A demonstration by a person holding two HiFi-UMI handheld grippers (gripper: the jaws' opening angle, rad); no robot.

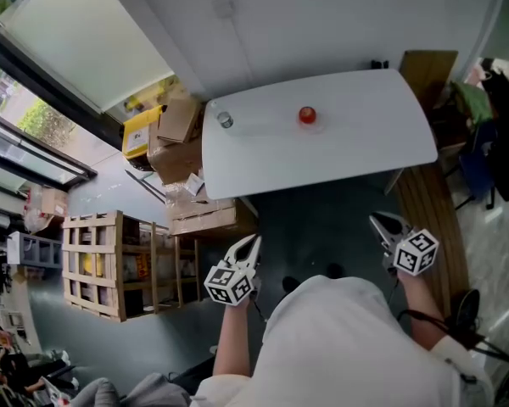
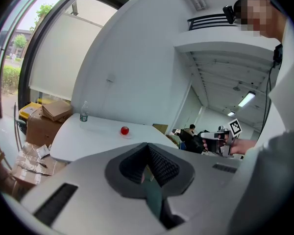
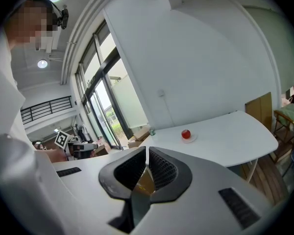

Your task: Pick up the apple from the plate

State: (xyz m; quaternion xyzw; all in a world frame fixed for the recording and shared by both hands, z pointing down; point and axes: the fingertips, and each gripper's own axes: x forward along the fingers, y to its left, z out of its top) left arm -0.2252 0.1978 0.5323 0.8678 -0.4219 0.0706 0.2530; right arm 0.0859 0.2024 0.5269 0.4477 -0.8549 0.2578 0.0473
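White table (image 1: 365, 138) | apple (image 1: 307, 115) on plate (image 3: 191, 139) | yellow box (image 1: 142, 132) print unreadable

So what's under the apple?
A small pale plate, resting on the white table. Only its rim shows around the apple; the fruit covers the middle of the plate.

Count: bench (image 1: 356, 134) ×1. On it: apple (image 1: 307, 115) ×1, plate (image 3: 192, 138) ×1, bottle (image 1: 226, 120) ×1. Grippers ×2: left gripper (image 1: 253, 242), right gripper (image 1: 378, 221), two jaws each. Beside bench: wooden crate (image 1: 93, 265) ×1, yellow box (image 1: 140, 131) ×1, cardboard boxes (image 1: 178, 121) at least 3, exact number unclear.
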